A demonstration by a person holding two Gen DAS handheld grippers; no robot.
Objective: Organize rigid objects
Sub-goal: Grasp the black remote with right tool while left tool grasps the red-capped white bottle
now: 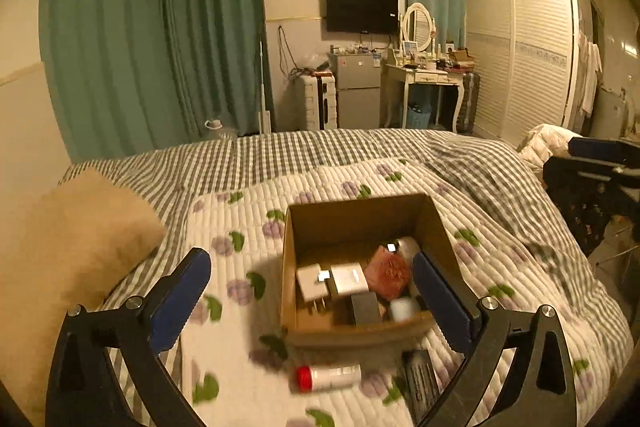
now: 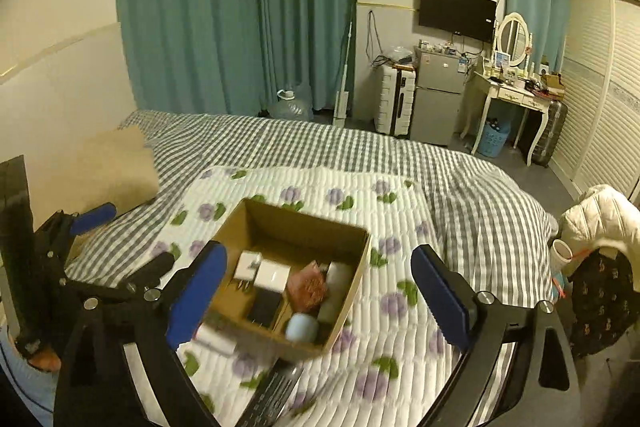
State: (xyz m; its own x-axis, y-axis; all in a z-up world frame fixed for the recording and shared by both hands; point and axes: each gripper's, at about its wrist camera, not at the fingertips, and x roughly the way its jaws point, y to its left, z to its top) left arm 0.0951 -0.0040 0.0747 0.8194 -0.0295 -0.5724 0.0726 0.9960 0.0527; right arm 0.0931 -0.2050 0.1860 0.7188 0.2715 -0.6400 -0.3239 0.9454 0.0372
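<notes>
An open cardboard box (image 1: 352, 215) stands on the floral quilt and also shows in the right wrist view (image 2: 296, 227). It holds white chargers (image 1: 348, 279), a black block (image 1: 365, 309), a pink item (image 1: 388, 273) and a pale blue round item (image 2: 302, 327). A white bottle with a red cap (image 1: 326, 377) and a dark flat object (image 1: 420, 379) lie on the quilt in front of the box. My left gripper (image 1: 312, 287) is open and empty above the box's near side. My right gripper (image 2: 320, 291) is open and empty over the box.
A tan pillow (image 1: 72, 247) lies at the bed's left. The left gripper (image 2: 92, 219) shows at the left of the right wrist view. A chair with a white jacket (image 2: 604, 219) stands right of the bed. A fridge, dressing table and wardrobe line the far wall.
</notes>
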